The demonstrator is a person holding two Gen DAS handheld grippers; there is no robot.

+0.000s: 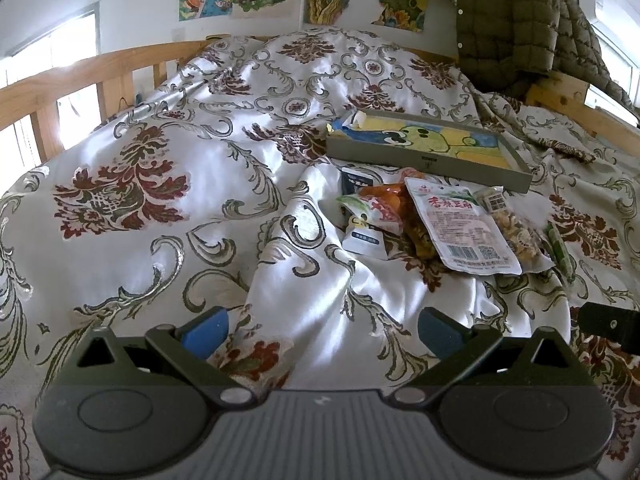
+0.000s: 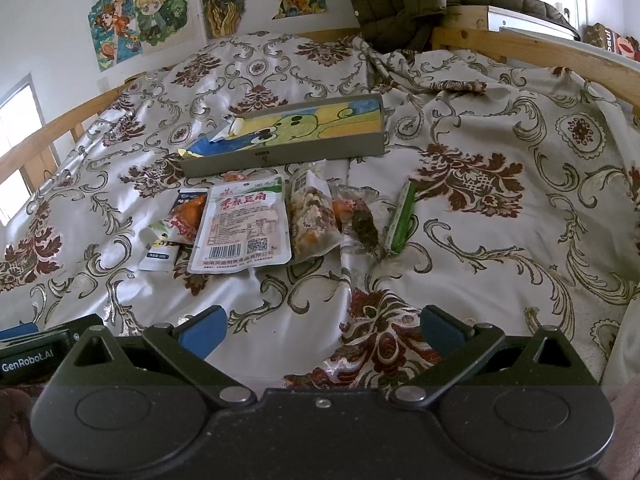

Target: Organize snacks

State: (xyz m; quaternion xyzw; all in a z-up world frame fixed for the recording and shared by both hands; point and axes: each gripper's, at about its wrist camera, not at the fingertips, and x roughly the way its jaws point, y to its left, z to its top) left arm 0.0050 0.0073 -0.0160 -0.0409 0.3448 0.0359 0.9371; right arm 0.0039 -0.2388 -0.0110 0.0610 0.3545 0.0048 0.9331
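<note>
Several snack packets lie in a loose pile on a patterned bedspread [image 1: 168, 168], in front of a shallow grey tray [image 1: 424, 160] lined with a frog drawing. A large white packet with red lettering [image 1: 460, 228] lies on top, a nut mix bag [image 1: 512, 228] to its right, orange and small white packets [image 1: 362, 238] to its left. In the right wrist view the tray [image 2: 280, 154], the white packet [image 2: 242, 228], the nut bag [image 2: 314, 218] and a green stick packet [image 2: 402, 216] show. My left gripper [image 1: 322, 330] and right gripper [image 2: 322, 330] are both open and empty, well short of the pile.
A wooden bed rail [image 1: 80, 80] runs along the left and another wooden rail [image 2: 560, 52] along the right. An olive quilted jacket [image 1: 520, 24] hangs at the headboard. Posters [image 2: 148, 16] cover the wall. The other gripper's body [image 2: 32, 348] shows at lower left.
</note>
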